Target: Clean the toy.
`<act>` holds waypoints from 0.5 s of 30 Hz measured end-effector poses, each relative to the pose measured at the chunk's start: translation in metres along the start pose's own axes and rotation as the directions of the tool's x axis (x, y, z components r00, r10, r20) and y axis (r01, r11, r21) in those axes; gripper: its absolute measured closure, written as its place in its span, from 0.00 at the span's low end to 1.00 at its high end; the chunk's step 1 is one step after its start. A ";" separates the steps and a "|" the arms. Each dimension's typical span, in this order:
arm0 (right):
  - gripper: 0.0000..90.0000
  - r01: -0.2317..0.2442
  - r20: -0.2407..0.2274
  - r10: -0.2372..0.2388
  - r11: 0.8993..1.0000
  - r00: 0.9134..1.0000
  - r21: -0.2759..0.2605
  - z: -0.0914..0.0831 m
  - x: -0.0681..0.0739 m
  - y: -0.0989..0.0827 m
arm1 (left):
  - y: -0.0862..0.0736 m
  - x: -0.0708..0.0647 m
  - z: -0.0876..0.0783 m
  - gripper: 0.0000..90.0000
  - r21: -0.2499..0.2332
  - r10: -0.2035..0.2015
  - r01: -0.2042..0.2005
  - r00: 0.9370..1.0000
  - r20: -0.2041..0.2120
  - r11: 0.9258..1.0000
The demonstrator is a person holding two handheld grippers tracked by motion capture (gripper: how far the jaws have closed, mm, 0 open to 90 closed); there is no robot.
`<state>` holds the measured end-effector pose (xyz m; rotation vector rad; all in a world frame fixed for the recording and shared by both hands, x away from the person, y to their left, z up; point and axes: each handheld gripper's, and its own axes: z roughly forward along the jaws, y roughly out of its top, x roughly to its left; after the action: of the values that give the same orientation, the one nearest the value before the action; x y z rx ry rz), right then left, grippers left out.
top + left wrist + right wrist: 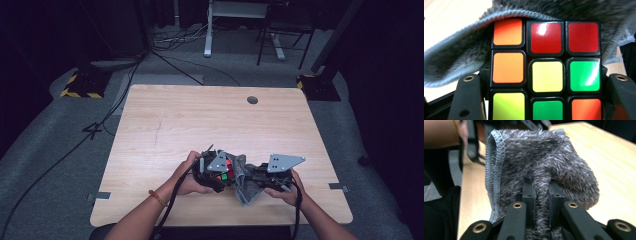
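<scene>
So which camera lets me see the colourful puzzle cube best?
The left gripper view: the cube is close up, its orange, red, yellow and green squares sharp, held between the left tongs under the grey cloth. The high view shows only a few small coloured squares. In the right gripper view I can't make it out behind the cloth.

Glossy plastic cube (pixel 546 70), fuzzy grey cloth (pixel 544 162), matt wooden table (pixel 200 120)

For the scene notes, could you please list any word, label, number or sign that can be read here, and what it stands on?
None: no readable text.
The colour-tiled puzzle cube shows plain tiles, no logo.
The fluffy grey cloth has no tag in sight.
The light wooden table is unmarked.
The yellow-and-black striped base on the floor carries stripes, no lettering.
</scene>
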<state>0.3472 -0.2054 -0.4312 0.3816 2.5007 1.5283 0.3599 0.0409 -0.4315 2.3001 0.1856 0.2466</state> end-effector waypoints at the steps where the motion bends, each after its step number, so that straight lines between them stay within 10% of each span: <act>1: 0.89 0.006 0.000 -0.006 1.000 1.000 0.001 0.000 0.001 0.002 | 0.000 -0.001 0.001 0.37 0.009 0.003 -0.003 1.000 0.000 1.000; 15: 0.89 0.057 -0.012 -0.057 0.998 0.998 -0.039 0.007 0.012 0.016 | 0.001 -0.003 0.013 0.37 0.071 0.026 -0.026 1.000 -0.005 0.997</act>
<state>0.3396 -0.1892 -0.4202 0.2925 2.4657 1.5596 0.3602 0.0303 -0.4403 2.3738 0.1696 0.2634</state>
